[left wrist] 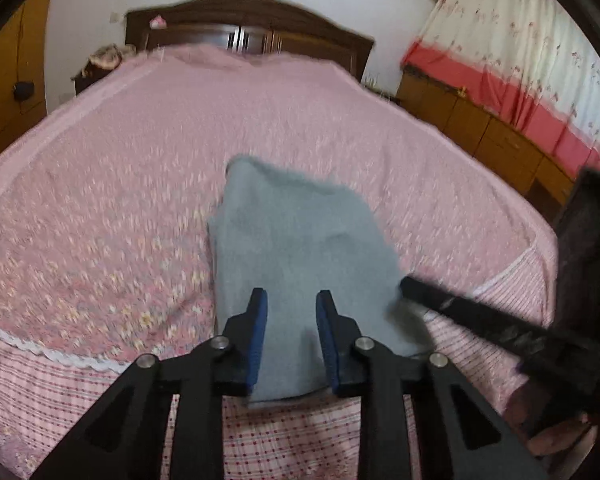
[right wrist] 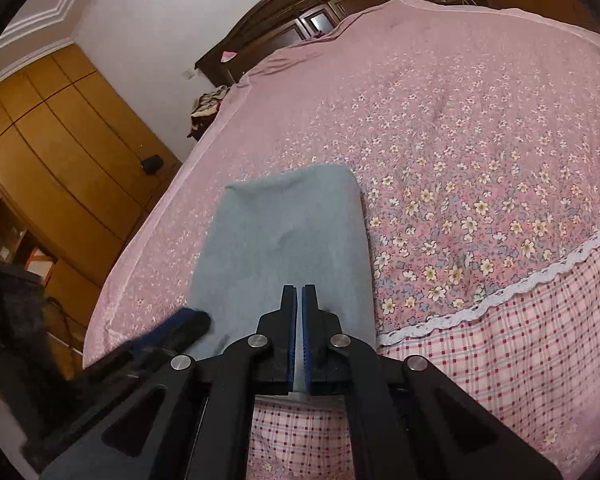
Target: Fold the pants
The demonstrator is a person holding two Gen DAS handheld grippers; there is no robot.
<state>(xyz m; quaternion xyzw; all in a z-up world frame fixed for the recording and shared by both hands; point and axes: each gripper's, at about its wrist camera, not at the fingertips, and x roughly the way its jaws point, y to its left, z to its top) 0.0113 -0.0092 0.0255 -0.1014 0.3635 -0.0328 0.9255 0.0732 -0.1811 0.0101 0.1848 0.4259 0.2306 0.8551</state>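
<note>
A pair of grey pants (left wrist: 296,248) lies folded into a narrow strip on a bed (left wrist: 120,184) covered with a pink flowered bedspread (right wrist: 480,168). The near end of the strip reaches the foot of the bed, where a white lace trim (right wrist: 512,284) borders a pink checked sheet (right wrist: 520,344).

In the left wrist view, which is blurred, the left gripper (left wrist: 291,300) has its black fingers, lined with blue pads, standing apart over the near end of the pants. The grey cloth shows between them and they do not pinch it. The right gripper (left wrist: 408,286) reaches in from the right side, its tip at the right edge of the pants.

In the right wrist view, the right gripper (right wrist: 299,292) has its fingers drawn almost together, with only a thin slit between the pads. The grey cloth passes under and between them at the near end, but whether they truly clamp the pants cannot be told. The left gripper (right wrist: 198,322) comes in from the left, its tip at the left edge of the cloth.

A dark wooden headboard (left wrist: 244,30) stands at the far end of the bed. Flowered curtains (left wrist: 512,44) hang at one side, and a wooden wardrobe (right wrist: 56,168) stands at the other.
</note>
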